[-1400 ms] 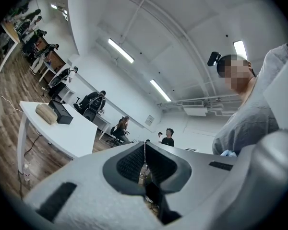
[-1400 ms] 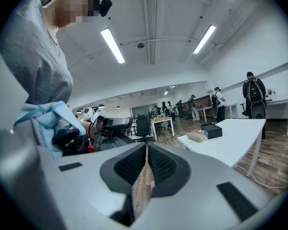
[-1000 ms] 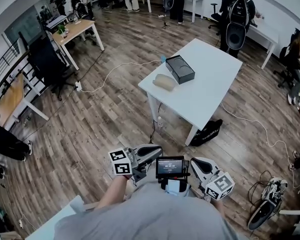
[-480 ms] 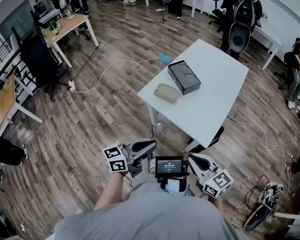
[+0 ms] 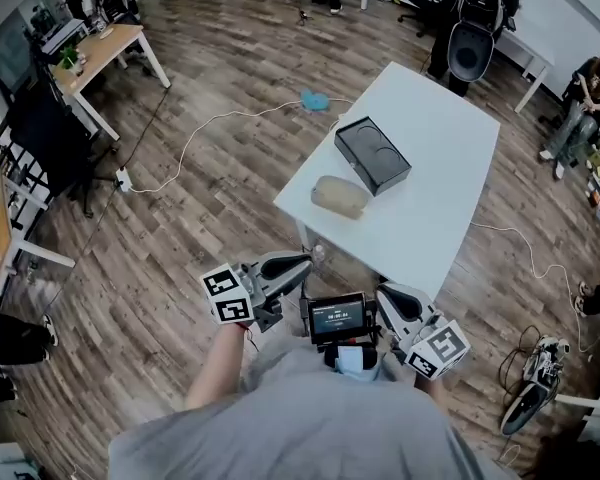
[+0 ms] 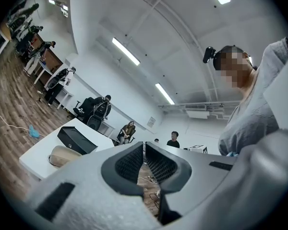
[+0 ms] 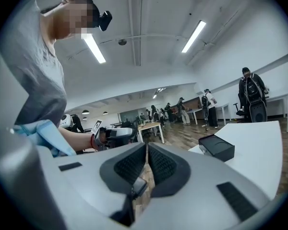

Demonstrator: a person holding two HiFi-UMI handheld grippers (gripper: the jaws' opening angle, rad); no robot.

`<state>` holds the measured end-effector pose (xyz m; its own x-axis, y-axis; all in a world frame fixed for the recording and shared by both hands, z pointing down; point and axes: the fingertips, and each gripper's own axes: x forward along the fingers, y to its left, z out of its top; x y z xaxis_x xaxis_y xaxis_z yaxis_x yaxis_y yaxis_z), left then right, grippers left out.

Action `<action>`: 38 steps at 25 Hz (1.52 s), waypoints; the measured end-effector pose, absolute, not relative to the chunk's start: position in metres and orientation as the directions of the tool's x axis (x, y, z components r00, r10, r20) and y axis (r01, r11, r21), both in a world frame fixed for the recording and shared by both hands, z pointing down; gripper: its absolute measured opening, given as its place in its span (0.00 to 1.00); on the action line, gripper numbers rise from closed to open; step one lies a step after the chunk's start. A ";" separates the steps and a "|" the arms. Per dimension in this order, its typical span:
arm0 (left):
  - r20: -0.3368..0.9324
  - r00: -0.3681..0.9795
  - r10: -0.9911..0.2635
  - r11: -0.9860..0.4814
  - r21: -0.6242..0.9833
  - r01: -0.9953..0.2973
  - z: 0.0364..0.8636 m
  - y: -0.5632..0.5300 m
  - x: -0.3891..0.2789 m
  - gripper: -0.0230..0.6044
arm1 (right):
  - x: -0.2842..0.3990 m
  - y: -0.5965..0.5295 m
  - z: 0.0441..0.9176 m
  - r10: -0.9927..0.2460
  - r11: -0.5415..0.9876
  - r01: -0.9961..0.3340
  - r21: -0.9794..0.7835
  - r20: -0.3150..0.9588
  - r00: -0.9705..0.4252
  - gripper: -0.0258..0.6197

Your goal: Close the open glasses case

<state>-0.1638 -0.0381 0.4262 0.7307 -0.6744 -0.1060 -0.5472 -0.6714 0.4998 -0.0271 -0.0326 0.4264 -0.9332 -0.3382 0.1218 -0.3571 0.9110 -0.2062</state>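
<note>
- I can read no word or number anywhere.
- The small black screen (image 5: 338, 318) at my chest shows pale lines, too small for me to read.
- The white cube (image 5: 226, 296) on my left gripper (image 5: 306, 260) and the white cube (image 5: 439, 349) on my right gripper (image 5: 384, 292) carry only black square patterns.

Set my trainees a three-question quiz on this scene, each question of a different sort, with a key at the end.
1. True or false: the left gripper is holding the black box.
2. Multiple choice: where does the beige rounded case lie? A, on the wooden floor. B, on the white table, beside the black box. C, inside the black box.
3. Fill in the missing word: the jaws of the right gripper stand ___, with nothing between them.

Key: 1 false, its jaws are together and empty, away from the table. 2 B. 3 shut.
</note>
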 end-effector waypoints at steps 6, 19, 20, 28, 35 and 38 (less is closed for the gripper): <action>-0.105 0.767 -0.632 -0.697 0.508 -0.505 0.435 -0.060 -0.166 0.07 | -0.033 -0.045 0.438 -0.382 0.887 -0.410 -0.213 0.164 -0.910 0.09; -0.073 0.753 -0.654 -0.677 0.502 -0.539 0.447 -0.091 -0.170 0.07 | -0.034 -0.063 0.440 -0.402 0.866 -0.435 -0.248 0.173 -0.899 0.09; -0.064 0.761 -0.646 -0.683 0.495 -0.538 0.448 -0.094 -0.168 0.07 | -0.034 -0.064 0.442 -0.401 0.865 -0.433 -0.252 0.171 -0.900 0.09; 0.028 0.829 -0.559 -0.738 0.439 -0.513 0.461 -0.105 -0.154 0.07 | -0.036 -0.072 0.445 -0.415 0.853 -0.445 -0.272 0.162 -0.895 0.09; 0.084 0.847 -0.525 -0.757 0.409 -0.510 0.463 -0.127 -0.150 0.07 | -0.026 -0.080 0.449 -0.435 0.837 -0.465 -0.289 0.164 -0.885 0.09; 0.107 0.845 -0.525 -0.764 0.378 -0.523 0.464 -0.139 -0.149 0.10 | -0.023 -0.085 0.449 -0.437 0.834 -0.466 -0.295 0.160 -0.885 0.09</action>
<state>-0.1495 -0.1393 0.4636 0.8446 -0.5246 0.1073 -0.5227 -0.7641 0.3781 -0.0227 -0.0845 0.4495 -0.8850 -0.4372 0.1602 -0.4656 0.8344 -0.2951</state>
